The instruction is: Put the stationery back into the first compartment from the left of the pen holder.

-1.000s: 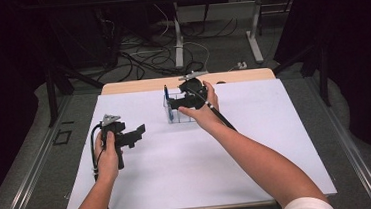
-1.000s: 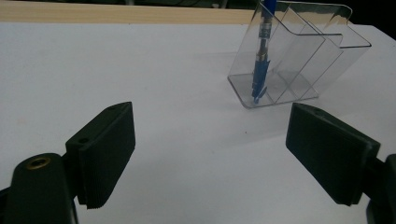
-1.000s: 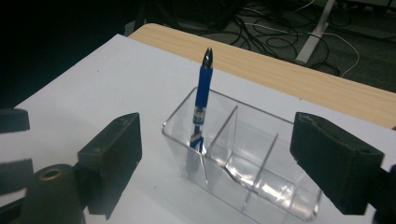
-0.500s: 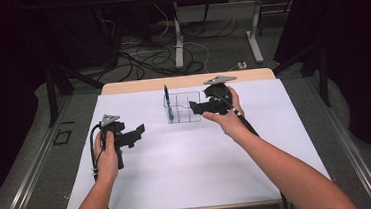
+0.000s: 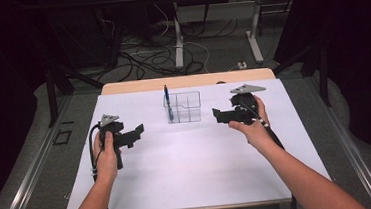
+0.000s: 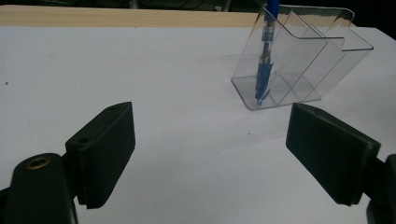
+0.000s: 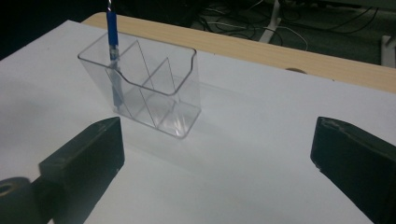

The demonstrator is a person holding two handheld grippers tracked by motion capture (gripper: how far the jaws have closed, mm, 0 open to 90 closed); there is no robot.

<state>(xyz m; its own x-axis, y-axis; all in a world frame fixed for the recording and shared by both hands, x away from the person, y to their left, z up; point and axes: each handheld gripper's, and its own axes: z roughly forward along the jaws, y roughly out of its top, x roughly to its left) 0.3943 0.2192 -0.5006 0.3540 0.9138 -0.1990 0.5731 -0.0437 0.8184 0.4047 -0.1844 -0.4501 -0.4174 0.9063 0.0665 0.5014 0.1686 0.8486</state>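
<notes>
A clear plastic organizer [image 5: 182, 107] with three compartments stands upright on the white tabletop [image 5: 194, 174], near the middle of its far edge and just short of the bare wooden strip [image 5: 186, 81] that runs along that edge. A blue pen [image 5: 168, 102] stands nearly upright in the organizer's left end compartment as seen from the high view, its tip resting on the floor of that compartment and its upper part rising above the rim; the other two compartments hold nothing visible. The left gripper [image 5: 136, 132] is held over the left part of the tabletop, well apart from the organizer, pointing across toward the middle. Its own view shows both ribbed pads [image 6: 105, 151] standing wide with only bare white surface between them, and the organizer beyond to the upper right. The right gripper [image 5: 218, 115] is held to the right of the organizer, near it but not touching, aimed toward it. Its jaws have just been opening and now stand at full width; the right gripper view shows nothing between the pads [image 7: 91, 156], only the white surface, with the organizer off to the upper left of the gap. Neither tool holds or touches the pen or the organizer. Cables and table legs lie on the floor [image 5: 210, 57] beyond the far edge.
</notes>
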